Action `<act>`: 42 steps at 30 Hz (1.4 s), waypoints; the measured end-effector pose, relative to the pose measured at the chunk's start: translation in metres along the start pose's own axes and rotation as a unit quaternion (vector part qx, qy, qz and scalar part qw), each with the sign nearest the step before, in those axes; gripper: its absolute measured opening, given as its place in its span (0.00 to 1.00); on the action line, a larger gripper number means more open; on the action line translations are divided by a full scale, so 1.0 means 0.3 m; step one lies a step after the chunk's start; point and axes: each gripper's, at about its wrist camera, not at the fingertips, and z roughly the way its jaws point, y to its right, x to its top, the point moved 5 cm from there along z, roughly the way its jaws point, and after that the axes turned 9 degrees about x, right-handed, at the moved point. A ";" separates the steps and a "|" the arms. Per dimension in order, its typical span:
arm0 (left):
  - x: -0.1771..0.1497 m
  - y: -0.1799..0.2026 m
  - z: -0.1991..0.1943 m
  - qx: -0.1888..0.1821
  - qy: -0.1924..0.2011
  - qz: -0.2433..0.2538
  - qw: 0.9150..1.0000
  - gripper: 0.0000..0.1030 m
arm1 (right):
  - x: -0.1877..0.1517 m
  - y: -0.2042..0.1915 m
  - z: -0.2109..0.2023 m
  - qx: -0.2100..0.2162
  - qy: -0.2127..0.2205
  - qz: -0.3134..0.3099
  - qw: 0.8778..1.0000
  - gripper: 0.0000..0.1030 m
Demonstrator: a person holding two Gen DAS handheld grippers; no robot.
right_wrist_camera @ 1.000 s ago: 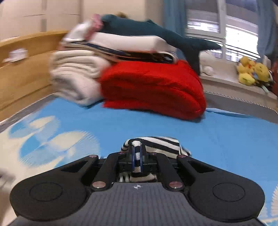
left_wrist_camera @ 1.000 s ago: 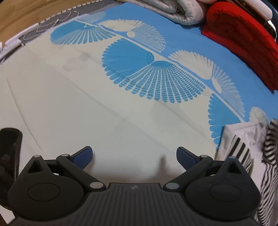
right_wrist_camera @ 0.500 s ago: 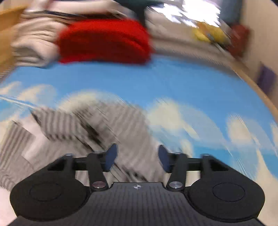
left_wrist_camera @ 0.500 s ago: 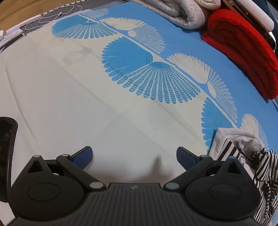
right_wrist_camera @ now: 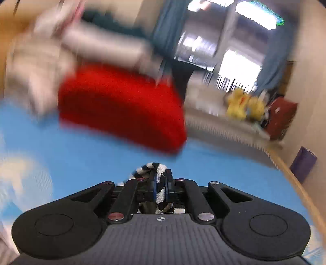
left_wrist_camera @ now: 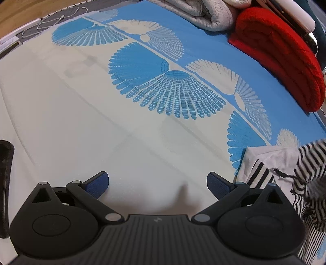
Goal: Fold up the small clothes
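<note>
1. We are over a bed (left_wrist_camera: 61, 122) spread with a cream and blue sheet printed with fan shapes; in the right wrist view a bright window sits far behind, blurred.
2. At the far left edge a white cable (left_wrist_camera: 51, 20) lies coiled on a grey strip.
3. Our left hand-held gripper (left_wrist_camera: 158, 182) hangs over bare cream sheet near us, its jaws spread wide with nothing between them.
4. Far right of centre, a grey folded quilt (left_wrist_camera: 203, 14) lies beside a red folded blanket (left_wrist_camera: 285, 61).
5. The striped garment (left_wrist_camera: 271, 177), black and white, lies crumpled at the near right of the left wrist view, partly on the sheet and partly raised and blurred at the frame edge.
6. Our right hand-held gripper (right_wrist_camera: 161, 187) has just been closing, and its blue pads now pinch a rolled bunch of that striped cloth, which pokes out past the tips.
7. We judge the garment light, soft and limp: it will sag and twist from a single hold, will not slip much between the pads, and cannot break.
8. The present grip looks to us like a wad, not a clean edge. For folding we would take it by a hem or a corner with each hand-held gripper, so that it can be spread flat.
</note>
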 end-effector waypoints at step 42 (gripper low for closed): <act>-0.057 0.096 -0.042 -0.046 0.009 0.031 0.998 1.00 | -0.824 -0.061 -0.380 0.141 -0.101 0.023 0.985 0.41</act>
